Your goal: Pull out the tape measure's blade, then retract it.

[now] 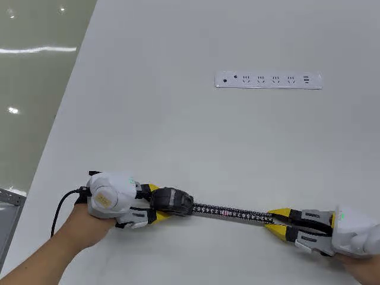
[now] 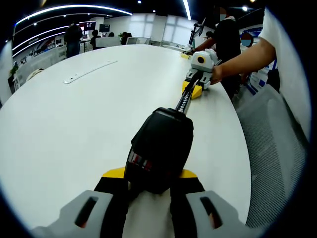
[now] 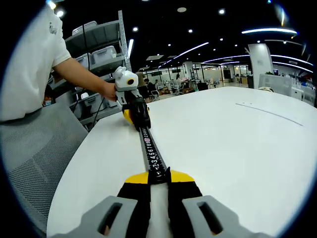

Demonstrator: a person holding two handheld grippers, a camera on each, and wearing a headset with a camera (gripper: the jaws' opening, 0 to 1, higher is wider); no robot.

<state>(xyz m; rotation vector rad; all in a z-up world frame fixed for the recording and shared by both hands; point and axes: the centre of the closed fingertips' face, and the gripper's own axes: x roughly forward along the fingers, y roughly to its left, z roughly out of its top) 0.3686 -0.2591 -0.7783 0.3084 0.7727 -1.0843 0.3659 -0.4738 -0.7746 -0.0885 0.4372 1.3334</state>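
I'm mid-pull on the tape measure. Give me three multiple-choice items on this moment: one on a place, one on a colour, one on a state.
1. Where does the power strip lie on the white table?
A. Against the table's left edge
B. Beyond the blade, farther from the person
C. Hanging off the near edge

2. What colour is the tape measure case?
A. Red
B. White
C. Black

3. What state is the blade in?
A. Pulled out, from the case in the left hand-held gripper to the right hand-held gripper
B. Fully retracted
C. Lying loose

Answers:
1 B: the head view shows the strip well past the blade.
2 C: the case looks black in every view.
3 A: the numbered blade spans between both grippers.
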